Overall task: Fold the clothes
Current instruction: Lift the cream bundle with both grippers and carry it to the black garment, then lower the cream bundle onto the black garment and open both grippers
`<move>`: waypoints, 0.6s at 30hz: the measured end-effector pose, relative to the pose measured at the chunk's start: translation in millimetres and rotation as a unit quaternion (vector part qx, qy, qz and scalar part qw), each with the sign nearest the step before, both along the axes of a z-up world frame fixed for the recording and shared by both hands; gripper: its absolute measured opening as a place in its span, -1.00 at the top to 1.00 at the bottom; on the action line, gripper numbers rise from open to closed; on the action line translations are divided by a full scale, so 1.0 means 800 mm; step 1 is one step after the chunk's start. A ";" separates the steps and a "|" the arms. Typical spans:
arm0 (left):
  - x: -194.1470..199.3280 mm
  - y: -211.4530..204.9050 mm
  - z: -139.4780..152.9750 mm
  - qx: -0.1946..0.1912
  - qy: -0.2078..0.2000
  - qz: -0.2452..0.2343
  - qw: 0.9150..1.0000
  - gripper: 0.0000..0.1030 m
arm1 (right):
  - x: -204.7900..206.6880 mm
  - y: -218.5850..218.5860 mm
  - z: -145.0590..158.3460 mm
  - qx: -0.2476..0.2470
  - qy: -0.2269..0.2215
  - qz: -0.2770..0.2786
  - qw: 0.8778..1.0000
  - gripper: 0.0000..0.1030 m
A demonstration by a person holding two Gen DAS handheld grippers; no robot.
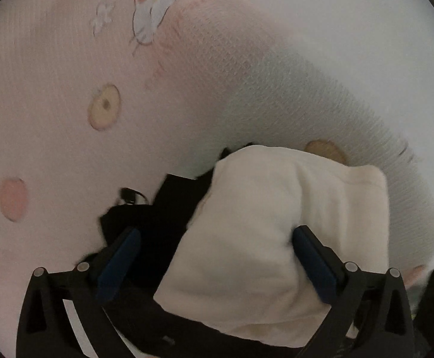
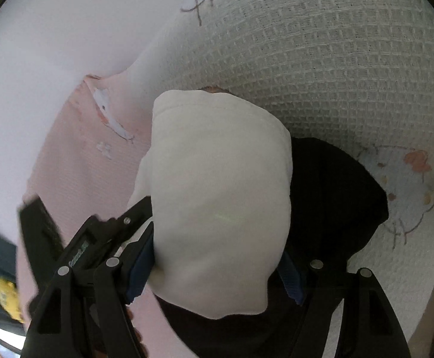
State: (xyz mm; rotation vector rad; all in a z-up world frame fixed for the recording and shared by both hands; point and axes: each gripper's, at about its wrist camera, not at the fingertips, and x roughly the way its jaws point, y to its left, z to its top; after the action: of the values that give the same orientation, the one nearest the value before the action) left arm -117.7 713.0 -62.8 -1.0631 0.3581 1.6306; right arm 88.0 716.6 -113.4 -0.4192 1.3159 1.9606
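Observation:
A folded cream garment (image 1: 276,223) lies bundled on top of a black garment (image 1: 169,208) on the bed. In the left wrist view my left gripper (image 1: 215,265) stands wide open around the bundle. Its right pad (image 1: 312,265) rests against the cream cloth and its left pad (image 1: 118,265) hangs apart over the black cloth. In the right wrist view my right gripper (image 2: 215,271) is shut on the cream garment (image 2: 217,194), with both blue pads pressed into its sides. The black garment (image 2: 333,197) spreads to the right beneath it. A black finger of the left gripper (image 2: 103,232) reaches in at the left.
A pink bedspread (image 1: 52,104) printed with cartoon cats and round shapes covers the bed. A pale waffle-weave blanket (image 2: 336,59) lies behind the garments. A white wall (image 2: 52,44) stands beyond. A dark thing with a yellow patch (image 2: 5,295) sits at the lower left.

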 end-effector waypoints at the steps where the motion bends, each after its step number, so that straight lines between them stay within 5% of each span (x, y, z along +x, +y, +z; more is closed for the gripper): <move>1: 0.003 -0.006 0.002 -0.001 -0.004 0.002 1.000 -1.00 | 0.001 -0.002 0.001 0.004 -0.001 0.003 1.000 -0.39; 6: 0.004 -0.042 0.008 0.037 -0.073 0.023 0.996 -1.00 | 0.022 0.007 0.002 -0.030 0.048 0.030 0.998 -0.43; 13: 0.050 -0.096 0.044 0.066 -0.072 0.027 0.995 -1.00 | 0.046 0.016 0.031 -0.052 0.052 0.072 0.995 -0.47; 18: 0.035 -0.094 0.021 0.079 -0.170 0.032 0.982 -1.00 | 0.053 0.032 0.064 0.014 0.047 0.077 0.996 -0.50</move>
State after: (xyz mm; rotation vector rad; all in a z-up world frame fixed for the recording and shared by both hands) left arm -89.6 638.2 -46.3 -1.2139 -0.0318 1.4715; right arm 130.2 741.9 -62.0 -0.4319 1.3483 2.1466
